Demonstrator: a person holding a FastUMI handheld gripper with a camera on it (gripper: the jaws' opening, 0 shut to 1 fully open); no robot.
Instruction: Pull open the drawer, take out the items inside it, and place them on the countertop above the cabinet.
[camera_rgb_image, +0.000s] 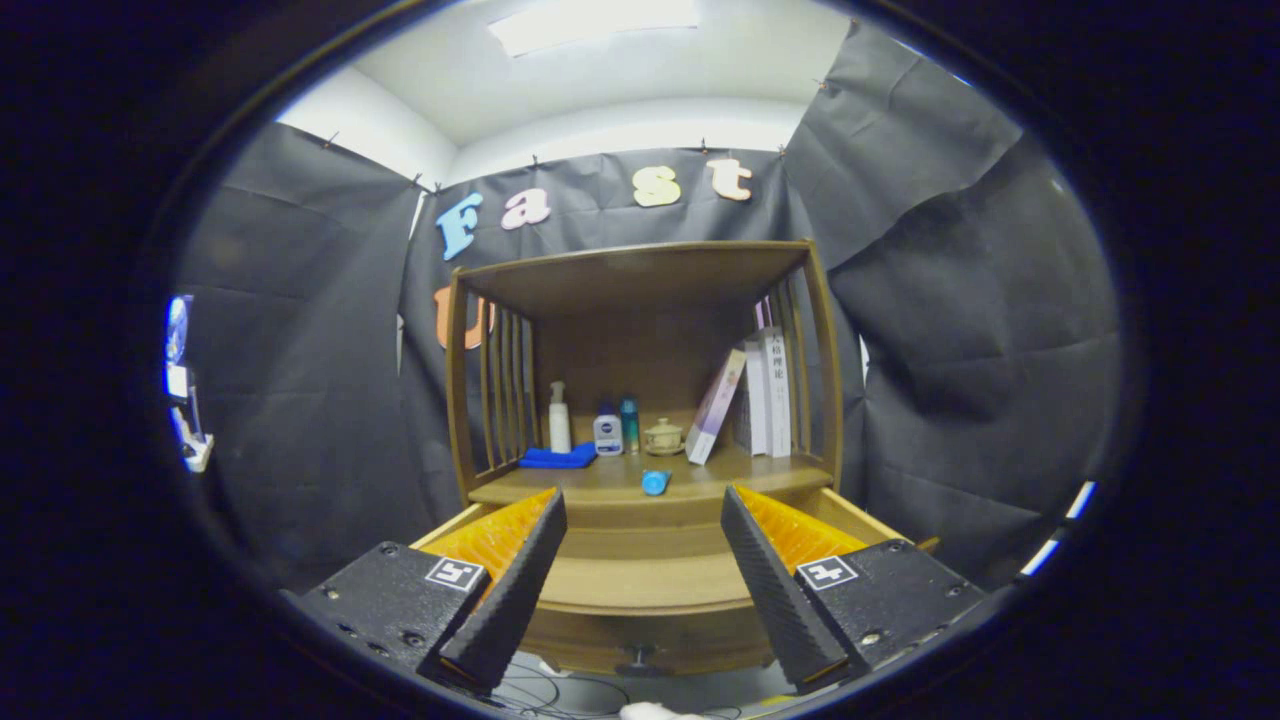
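Note:
The wooden cabinet (640, 290) stands straight ahead, and its drawer (640, 585) is pulled out toward me, below and between my fingers. The drawer's wooden floor shows bare where I can see it; my fingers cover its side parts. Its front panel carries a small dark knob (637, 656). A small blue cylinder (655, 482) lies on the countertop (610, 490) near its front edge, just beyond my fingertips. My gripper (642, 495) is open and wide apart above the drawer, holding nothing.
Farther back on the countertop are a white pump bottle (559, 418), a folded blue cloth (558, 458), a white jar (607, 432), a teal bottle (629, 424), a small lidded pot (663, 437) and several books (765, 395). Slatted side walls and a top board enclose it.

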